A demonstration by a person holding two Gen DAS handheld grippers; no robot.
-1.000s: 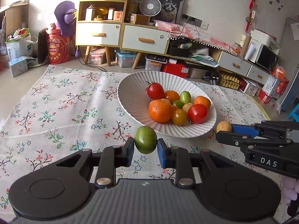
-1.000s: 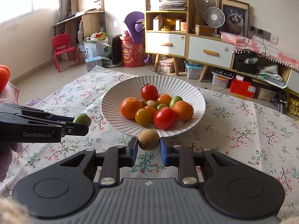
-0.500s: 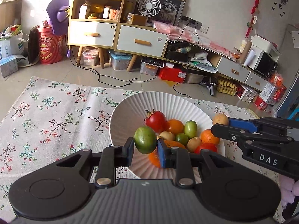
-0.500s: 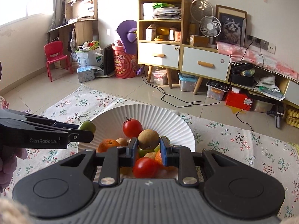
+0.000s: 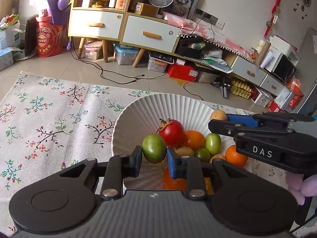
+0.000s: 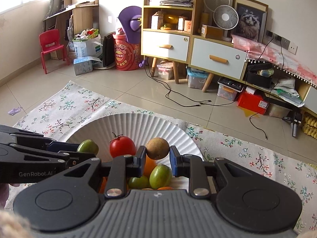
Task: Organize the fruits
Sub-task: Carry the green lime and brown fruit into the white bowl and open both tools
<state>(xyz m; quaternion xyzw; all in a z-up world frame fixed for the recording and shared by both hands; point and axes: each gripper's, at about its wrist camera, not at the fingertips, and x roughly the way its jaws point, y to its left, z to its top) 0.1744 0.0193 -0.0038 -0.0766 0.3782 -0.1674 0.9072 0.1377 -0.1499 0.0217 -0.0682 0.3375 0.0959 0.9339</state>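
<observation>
The left gripper [image 5: 154, 158] is clamped on a green fruit [image 5: 154, 148], and the right gripper [image 6: 157, 156] is clamped on a brown fruit [image 6: 157, 148]. Both held fruits hang above the white bowl [image 5: 138, 115], where a tomato [image 5: 172, 130] lies just beyond the jaws.

"DAS" on right gripper [image 5: 215, 121]; "GenRobot.AI" on left gripper [image 6: 83, 152].

A white fan [image 6: 225, 18] and cat picture [image 6: 249, 22] top the drawer cabinet [image 6: 194, 48] (cables trail below).

Near rim of white bowl [image 5: 126, 119] and lower fruits behind claw bodies.
</observation>
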